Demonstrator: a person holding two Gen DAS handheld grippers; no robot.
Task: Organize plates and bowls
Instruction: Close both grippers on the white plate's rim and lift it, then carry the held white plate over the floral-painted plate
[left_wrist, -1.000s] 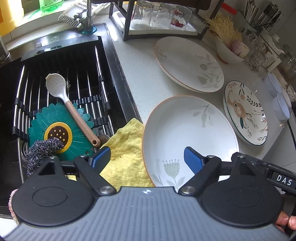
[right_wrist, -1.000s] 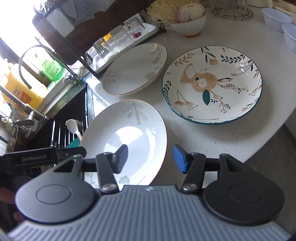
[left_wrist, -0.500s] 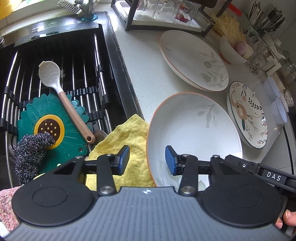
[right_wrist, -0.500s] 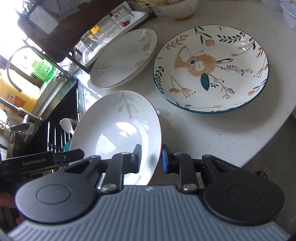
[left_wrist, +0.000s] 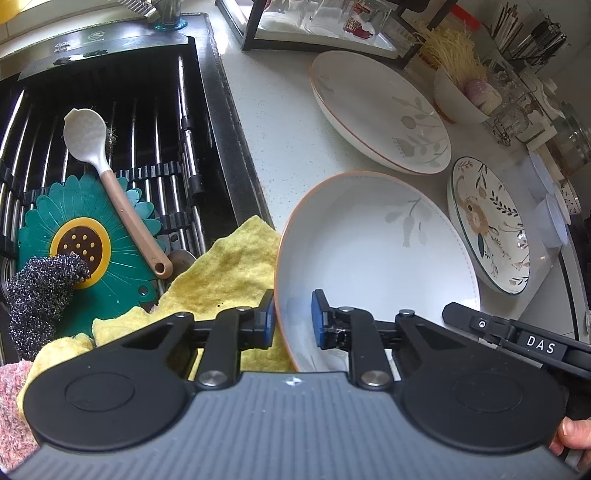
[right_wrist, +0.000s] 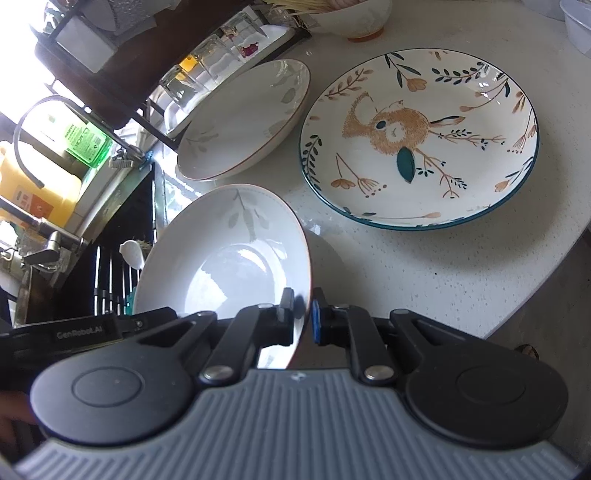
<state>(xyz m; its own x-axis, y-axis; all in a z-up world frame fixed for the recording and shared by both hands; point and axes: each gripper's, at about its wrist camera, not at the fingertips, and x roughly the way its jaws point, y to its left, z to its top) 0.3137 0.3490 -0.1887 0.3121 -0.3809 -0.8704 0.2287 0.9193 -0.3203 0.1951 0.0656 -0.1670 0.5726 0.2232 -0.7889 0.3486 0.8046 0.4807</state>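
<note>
Speckled white counter (left_wrist: 280, 122), perhaps daylit.

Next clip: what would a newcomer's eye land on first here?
The white plate nearest the camera, gripped at opposite rims: the left tool is closing on it, the right tool is shut on it. Beyond it on the counter lies the rabbit plate.

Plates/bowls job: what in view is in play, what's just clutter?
In play: near white plate, rim between both tongs, left closing, right shut on it; far white plate; rabbit plate; clear bowls.
Clutter: yellow cloth, spoon, scourer, flower mat, glasses.
</note>
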